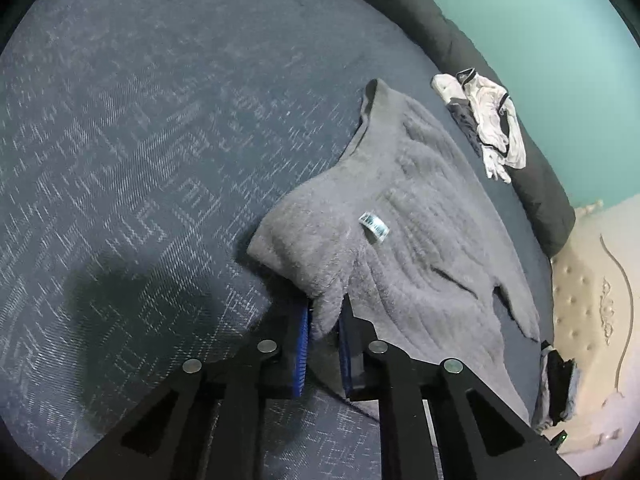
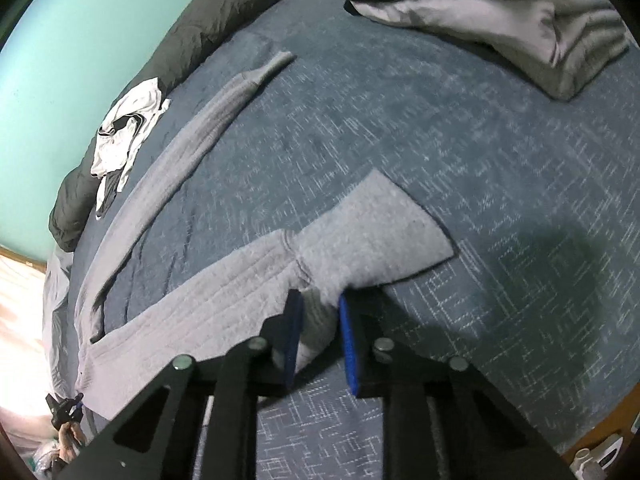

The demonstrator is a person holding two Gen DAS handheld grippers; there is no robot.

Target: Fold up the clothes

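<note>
A grey fleece garment (image 1: 420, 216) with a small barcode label (image 1: 374, 226) lies spread on the blue patterned bedspread (image 1: 160, 140). My left gripper (image 1: 326, 310) is shut on a bunched edge of it, and the fleece fills the gap between the blue pads. In the right wrist view the same grey garment (image 2: 224, 292) stretches to the left, with one long narrow part (image 2: 208, 120) running up towards the far edge of the bed. My right gripper (image 2: 320, 304) is shut on a fold of its near edge, next to a flat grey flap (image 2: 384, 232).
A crumpled pile of white and dark clothes (image 1: 488, 120) (image 2: 124, 128) lies by the rolled dark duvet (image 1: 420, 12) (image 2: 192, 28) along the teal wall. A grey pillow (image 2: 520, 28) sits at the far right. A cream tufted headboard (image 1: 592, 300) bounds the bed.
</note>
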